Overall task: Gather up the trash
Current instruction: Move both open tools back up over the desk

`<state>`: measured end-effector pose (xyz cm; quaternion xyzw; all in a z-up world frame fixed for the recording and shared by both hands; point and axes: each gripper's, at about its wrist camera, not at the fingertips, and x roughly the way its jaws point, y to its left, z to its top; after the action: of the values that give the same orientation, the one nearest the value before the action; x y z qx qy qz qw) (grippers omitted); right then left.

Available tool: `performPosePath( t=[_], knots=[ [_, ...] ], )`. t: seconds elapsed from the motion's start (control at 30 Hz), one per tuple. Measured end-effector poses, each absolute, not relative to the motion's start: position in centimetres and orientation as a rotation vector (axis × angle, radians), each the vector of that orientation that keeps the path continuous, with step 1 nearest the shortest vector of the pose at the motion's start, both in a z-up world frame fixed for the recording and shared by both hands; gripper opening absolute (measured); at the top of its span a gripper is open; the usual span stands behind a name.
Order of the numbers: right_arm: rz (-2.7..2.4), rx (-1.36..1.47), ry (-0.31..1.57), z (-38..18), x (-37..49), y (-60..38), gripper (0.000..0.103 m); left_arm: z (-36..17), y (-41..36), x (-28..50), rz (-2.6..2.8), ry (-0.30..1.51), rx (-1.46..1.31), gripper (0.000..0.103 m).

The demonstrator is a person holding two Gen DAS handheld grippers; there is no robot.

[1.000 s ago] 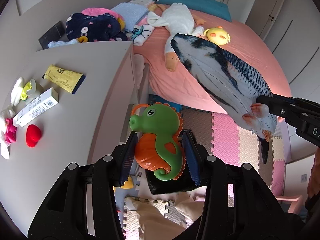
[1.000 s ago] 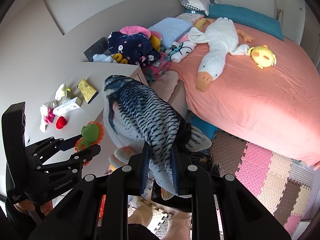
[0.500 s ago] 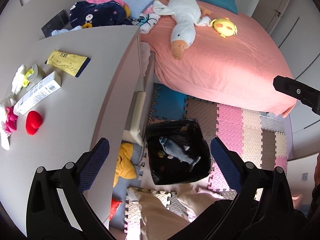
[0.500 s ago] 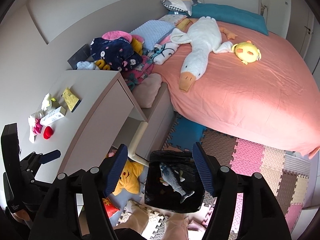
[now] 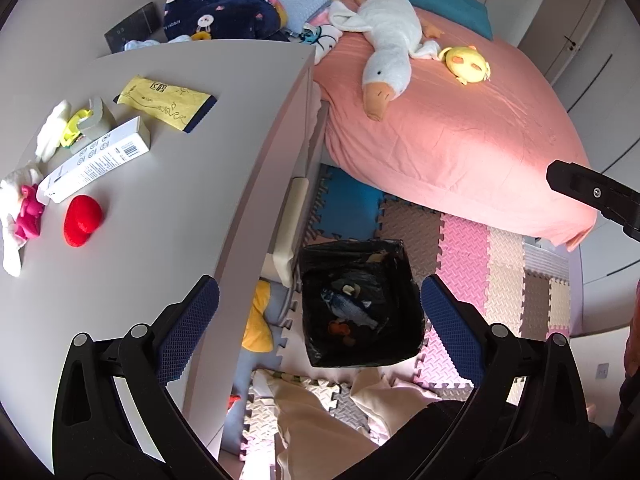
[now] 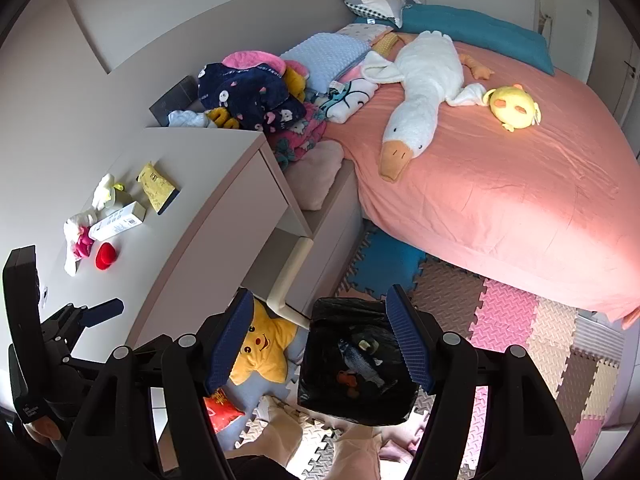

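A black-lined trash bin (image 5: 408, 276) stands on the floor mats beside the desk; it also shows in the right wrist view (image 6: 320, 376). A plush fish (image 5: 352, 308) and the orange-green seahorse toy (image 5: 340, 329) lie inside it. My left gripper (image 5: 320, 332) is open and empty above the bin. My right gripper (image 6: 320, 344) is open and empty, also above the bin. On the desk (image 5: 168, 216) lie a yellow packet (image 5: 166, 101), a white box (image 5: 96, 160), a red piece (image 5: 82, 220) and white and pink scraps (image 5: 22, 208).
A bed with a pink sheet (image 5: 460, 132) holds a white goose plush (image 5: 390, 58) and a yellow plush (image 5: 466, 62). Clothes pile (image 5: 216, 16) sits behind the desk. A yellow star plush (image 6: 260, 348) lies under the desk. Coloured foam mats (image 5: 500, 264) cover the floor.
Both grippers opened: the left released the seahorse toy, the right released the plush fish, and both now lie in the bin. The views have shifted slightly since.
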<state>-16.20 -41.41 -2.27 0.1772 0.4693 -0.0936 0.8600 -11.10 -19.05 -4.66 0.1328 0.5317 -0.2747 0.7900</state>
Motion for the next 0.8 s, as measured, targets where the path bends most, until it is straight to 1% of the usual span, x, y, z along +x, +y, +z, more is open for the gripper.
performPosePath(
  t=[0.27,0.8],
  knots=[
    [-0.150,0.352,1.001,-2.5,-14.1,-39.1,0.071,-4.7,-16.2,-9.9,-0.531,1.153,0.256,0.098],
    [-0.063,0.308,1.012,-2.3,-9.0,-34.8,0.071,-4.5,-10.1,-6.0,-0.382,1.141,0.172,0.098]
  ],
)
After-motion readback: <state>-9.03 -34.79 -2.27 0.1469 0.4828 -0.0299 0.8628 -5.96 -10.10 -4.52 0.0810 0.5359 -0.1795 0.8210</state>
